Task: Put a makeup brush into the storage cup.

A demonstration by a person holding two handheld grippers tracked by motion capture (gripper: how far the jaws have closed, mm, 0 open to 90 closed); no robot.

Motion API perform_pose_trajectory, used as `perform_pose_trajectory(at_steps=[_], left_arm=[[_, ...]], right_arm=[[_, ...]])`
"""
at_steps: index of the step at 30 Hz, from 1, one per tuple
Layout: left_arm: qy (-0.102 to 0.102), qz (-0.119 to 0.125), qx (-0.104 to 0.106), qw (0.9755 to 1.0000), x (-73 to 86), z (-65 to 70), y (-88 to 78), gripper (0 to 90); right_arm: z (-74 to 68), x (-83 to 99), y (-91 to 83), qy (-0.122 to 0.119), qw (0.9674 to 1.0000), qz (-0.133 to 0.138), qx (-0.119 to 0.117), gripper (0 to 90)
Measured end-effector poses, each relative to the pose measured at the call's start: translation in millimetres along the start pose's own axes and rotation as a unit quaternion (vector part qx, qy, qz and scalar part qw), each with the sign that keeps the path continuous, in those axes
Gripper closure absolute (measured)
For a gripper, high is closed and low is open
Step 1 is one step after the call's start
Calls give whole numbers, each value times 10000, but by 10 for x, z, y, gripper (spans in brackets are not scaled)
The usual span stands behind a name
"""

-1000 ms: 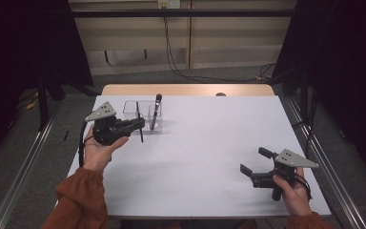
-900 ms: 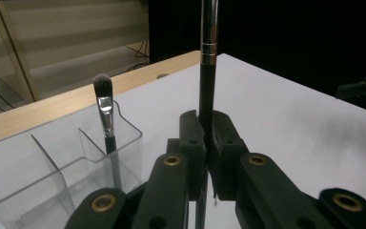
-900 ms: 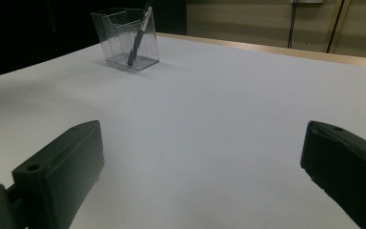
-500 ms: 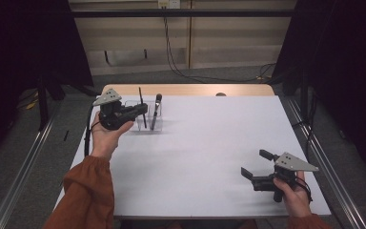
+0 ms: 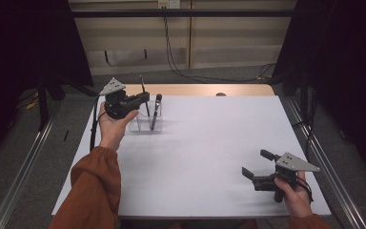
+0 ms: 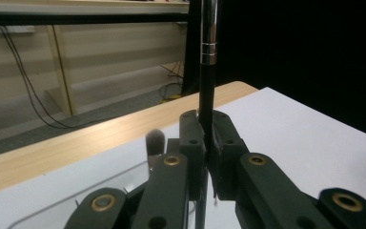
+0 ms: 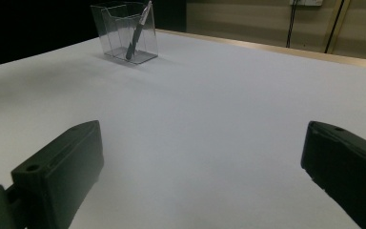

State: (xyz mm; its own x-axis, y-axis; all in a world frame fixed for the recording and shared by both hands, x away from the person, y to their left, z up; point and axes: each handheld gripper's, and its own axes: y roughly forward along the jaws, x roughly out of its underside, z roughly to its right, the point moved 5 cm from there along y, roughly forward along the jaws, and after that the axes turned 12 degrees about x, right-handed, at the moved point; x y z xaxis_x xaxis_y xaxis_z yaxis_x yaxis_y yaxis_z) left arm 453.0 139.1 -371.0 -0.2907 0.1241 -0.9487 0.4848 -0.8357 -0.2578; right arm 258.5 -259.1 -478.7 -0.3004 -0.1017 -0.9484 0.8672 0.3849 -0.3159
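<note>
- Pen (image 6: 206, 95) clamped upright between jaws of my left gripper (image 5: 143, 98); jaws closed tight on its black barrel, silver band visible above the pads.
- Left gripper held up over the far-left part of the white table (image 5: 209, 157), right beside the clear holder (image 5: 143, 125), pen tip pointing down toward it.
- Can't tell whether the pen's lower end is inside the holder or just above it.
- Second pen (image 5: 155, 110) leans in the holder, top end sticking out; in the right gripper view it sits tilted in one compartment (image 7: 137, 33).
- My right gripper (image 5: 256, 167) low at the near-right of the table, jaws spread wide, nothing between them.
- Right gripper well apart from holder and pens.
- Orange sleeve (image 5: 93, 191) on my left forearm.
</note>
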Motion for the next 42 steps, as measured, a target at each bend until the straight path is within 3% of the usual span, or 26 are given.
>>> perform_pose_trajectory(at_steps=[16,20,24,42], left_arm=[[-39,31,-168,9998,62,-112,301,855],[131,-76,-181,9997,89,-120,363,855],[98,-184,-243,9995,148,-144,401,855],[5,-437,-133,9990,282,-137,480,855]], right_arm=[[3,5,-5,35,10000,-20,-68,4],[-16,3,-3,-17,9999,-33,-106,5],[-13,0,-3,-2,10000,-13,-96,5],[-8,5,-2,15,10000,-23,-93,5]])
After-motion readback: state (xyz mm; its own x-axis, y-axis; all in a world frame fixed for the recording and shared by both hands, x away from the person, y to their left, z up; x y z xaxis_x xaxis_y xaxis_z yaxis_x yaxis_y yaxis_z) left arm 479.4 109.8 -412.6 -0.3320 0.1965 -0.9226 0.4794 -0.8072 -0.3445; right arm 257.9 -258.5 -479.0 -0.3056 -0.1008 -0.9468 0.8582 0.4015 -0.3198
